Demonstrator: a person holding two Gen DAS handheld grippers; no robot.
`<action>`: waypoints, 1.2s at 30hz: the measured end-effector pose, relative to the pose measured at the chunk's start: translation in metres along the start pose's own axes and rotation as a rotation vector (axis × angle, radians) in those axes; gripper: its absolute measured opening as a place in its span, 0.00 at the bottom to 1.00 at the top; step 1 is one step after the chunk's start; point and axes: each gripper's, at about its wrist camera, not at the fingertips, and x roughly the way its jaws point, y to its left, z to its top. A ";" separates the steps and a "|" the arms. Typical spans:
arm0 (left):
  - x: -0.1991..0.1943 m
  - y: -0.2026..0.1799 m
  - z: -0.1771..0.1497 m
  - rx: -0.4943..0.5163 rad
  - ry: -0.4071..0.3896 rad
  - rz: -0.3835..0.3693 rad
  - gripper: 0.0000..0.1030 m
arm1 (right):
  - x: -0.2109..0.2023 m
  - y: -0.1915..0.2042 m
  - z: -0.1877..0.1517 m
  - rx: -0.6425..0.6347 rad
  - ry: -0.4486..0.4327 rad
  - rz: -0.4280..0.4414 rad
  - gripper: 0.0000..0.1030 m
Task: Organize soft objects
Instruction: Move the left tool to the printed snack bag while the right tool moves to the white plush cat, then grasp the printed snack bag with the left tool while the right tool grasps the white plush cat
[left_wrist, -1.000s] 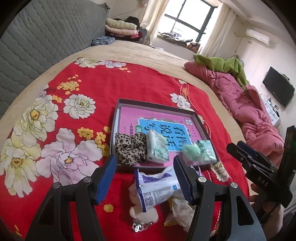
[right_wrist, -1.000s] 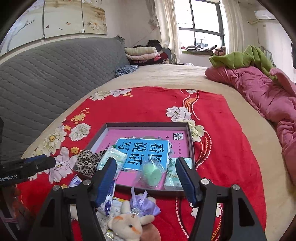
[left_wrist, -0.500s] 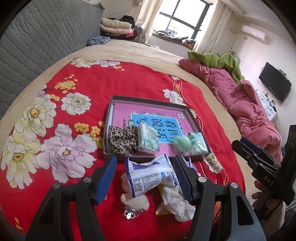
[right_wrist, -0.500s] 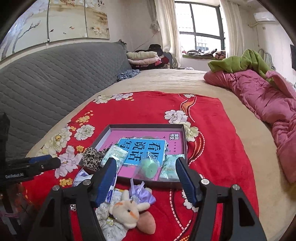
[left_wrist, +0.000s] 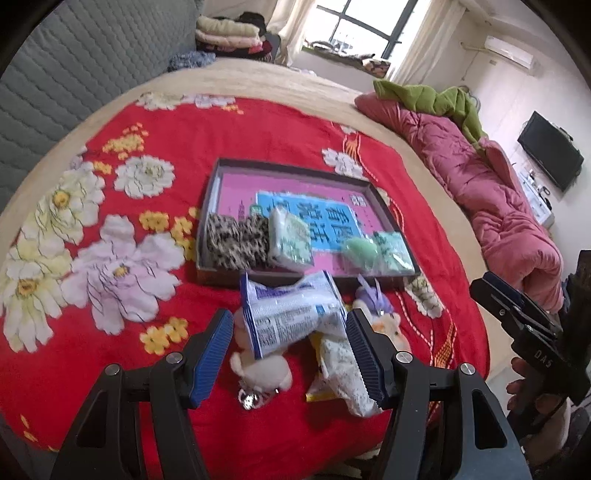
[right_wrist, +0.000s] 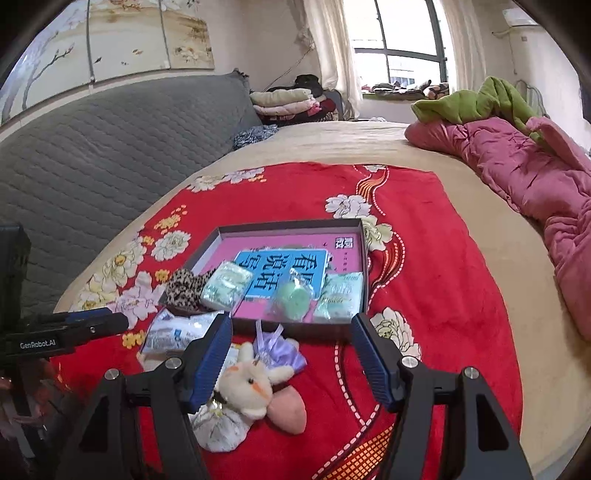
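A shallow dark box (left_wrist: 290, 168) (right_wrist: 364, 254) with a pink and blue sheet inside lies on the red flowered blanket. Along its near side sit a leopard scrunchie (left_wrist: 236, 240) (right_wrist: 183, 286), a pale tissue pack (left_wrist: 290, 238) (right_wrist: 225, 284), a bagged green puff (left_wrist: 356, 251) (right_wrist: 293, 301) and a green packet (left_wrist: 391, 249) (right_wrist: 340, 297). In front of the box lie a white and blue pack (left_wrist: 291, 315) (right_wrist: 177, 332), a small plush animal (right_wrist: 245, 384) (left_wrist: 260, 369), a lilac pouch (right_wrist: 277, 349) (left_wrist: 371, 301) and a pale cloth bag (left_wrist: 341, 365) (right_wrist: 218, 428). My left gripper (left_wrist: 290, 349) is open above the pack. My right gripper (right_wrist: 291, 360) is open above the plush.
A grey quilted headboard (right_wrist: 110, 147) runs along the left. A pink quilt (right_wrist: 535, 177) with a green cloth (right_wrist: 476, 99) lies at the right of the bed. Folded clothes (right_wrist: 288, 101) are stacked at the far end by the window. A person's hand (left_wrist: 532, 384) holds the right gripper.
Both grippers have drawn back from the box, which looks smaller and farther in both views; more of the loose pile in front of it shows. Jaw openings are unchanged.
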 end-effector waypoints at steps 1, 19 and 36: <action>0.002 0.000 -0.002 -0.004 0.011 -0.003 0.64 | 0.000 0.001 -0.001 -0.004 0.001 -0.001 0.64; 0.018 -0.007 -0.018 0.001 0.055 0.004 0.64 | 0.016 0.033 -0.029 -0.076 0.061 0.068 0.64; 0.054 0.009 -0.023 -0.043 0.082 -0.013 0.64 | 0.042 0.035 -0.046 -0.080 0.111 0.089 0.64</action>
